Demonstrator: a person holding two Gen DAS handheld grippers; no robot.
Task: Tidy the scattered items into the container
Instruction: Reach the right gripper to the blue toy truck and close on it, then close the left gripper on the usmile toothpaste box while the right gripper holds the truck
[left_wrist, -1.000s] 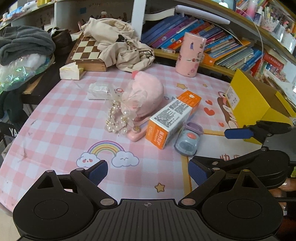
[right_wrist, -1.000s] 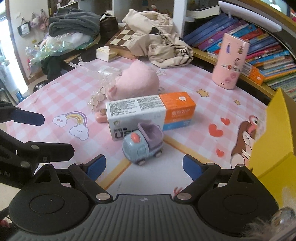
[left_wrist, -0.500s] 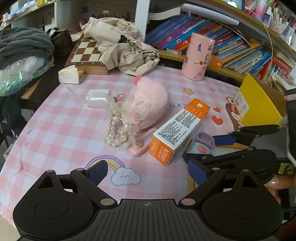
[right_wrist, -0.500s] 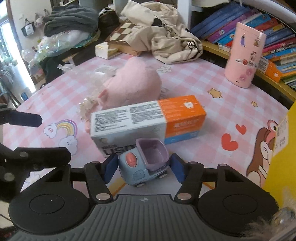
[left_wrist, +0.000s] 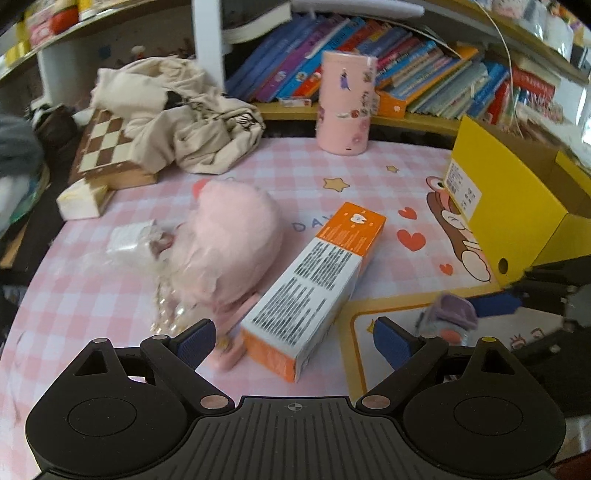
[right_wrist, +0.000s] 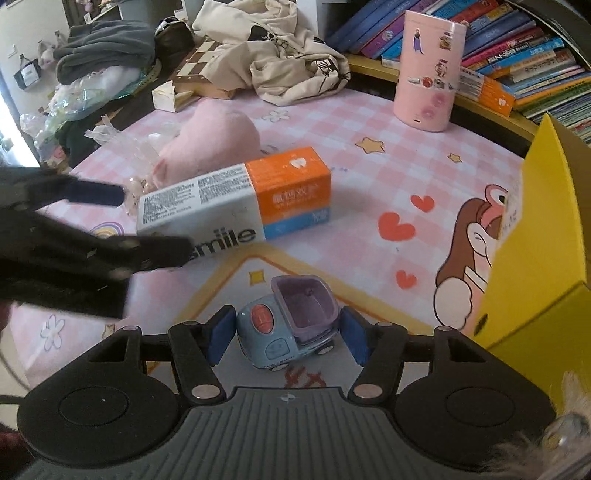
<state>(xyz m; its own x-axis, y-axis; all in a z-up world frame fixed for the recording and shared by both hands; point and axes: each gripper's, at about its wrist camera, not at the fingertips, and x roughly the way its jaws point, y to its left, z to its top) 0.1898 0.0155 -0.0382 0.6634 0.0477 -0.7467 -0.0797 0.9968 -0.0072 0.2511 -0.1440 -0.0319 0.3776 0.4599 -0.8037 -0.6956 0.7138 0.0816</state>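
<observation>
Both hands have slid forward: left gripper (left_wrist: 293, 341), jaws spread, now straddles the near end of the toothpaste box (left_wrist: 314, 291) beside the pink plush (left_wrist: 229, 240). On the worktop (right_wrist: 369, 122), the right gripper (right_wrist: 288, 339) has just closed, pinching the toy truck (right_wrist: 288, 325); the yellow box (right_wrist: 535, 258) stands just right.

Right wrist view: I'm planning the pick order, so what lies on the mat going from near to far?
Toy truck → toothpaste box → pink plush → beige cloth.
</observation>
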